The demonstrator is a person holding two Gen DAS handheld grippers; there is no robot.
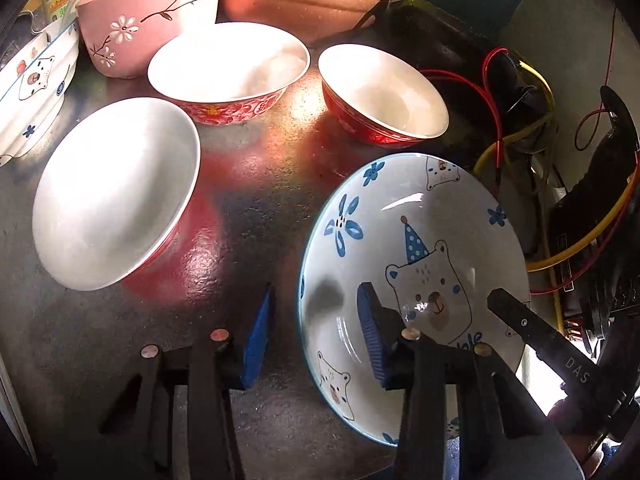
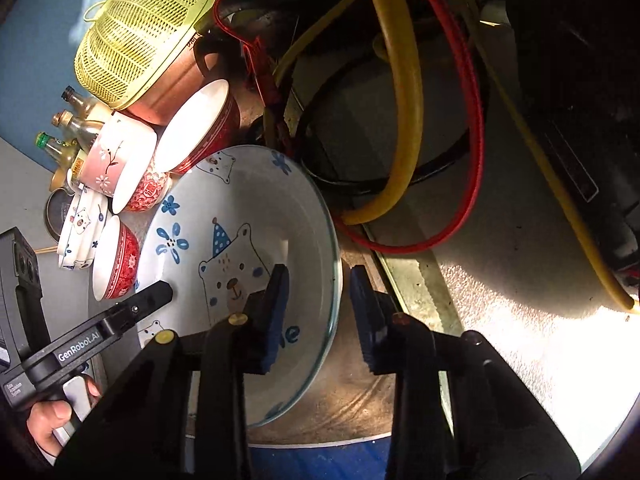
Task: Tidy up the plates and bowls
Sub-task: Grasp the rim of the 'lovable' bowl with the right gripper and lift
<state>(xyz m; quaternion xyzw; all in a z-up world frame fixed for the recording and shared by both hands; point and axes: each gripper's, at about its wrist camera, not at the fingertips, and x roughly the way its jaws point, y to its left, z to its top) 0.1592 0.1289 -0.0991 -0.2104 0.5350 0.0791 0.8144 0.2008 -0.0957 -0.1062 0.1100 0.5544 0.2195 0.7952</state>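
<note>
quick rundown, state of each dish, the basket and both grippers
bear plate: on the counter, a gripper astride each side of its rim
left gripper: jaws astride the plate's rim, pads not seen pressing
right gripper: jaws astride the opposite rim, gap still visible
pink flower bowl: upright
wide red bowl: upright, empty
small red bowl: upright, empty
near red bowl: upright, empty
yellow basket: upside down over a copper pot
</note>
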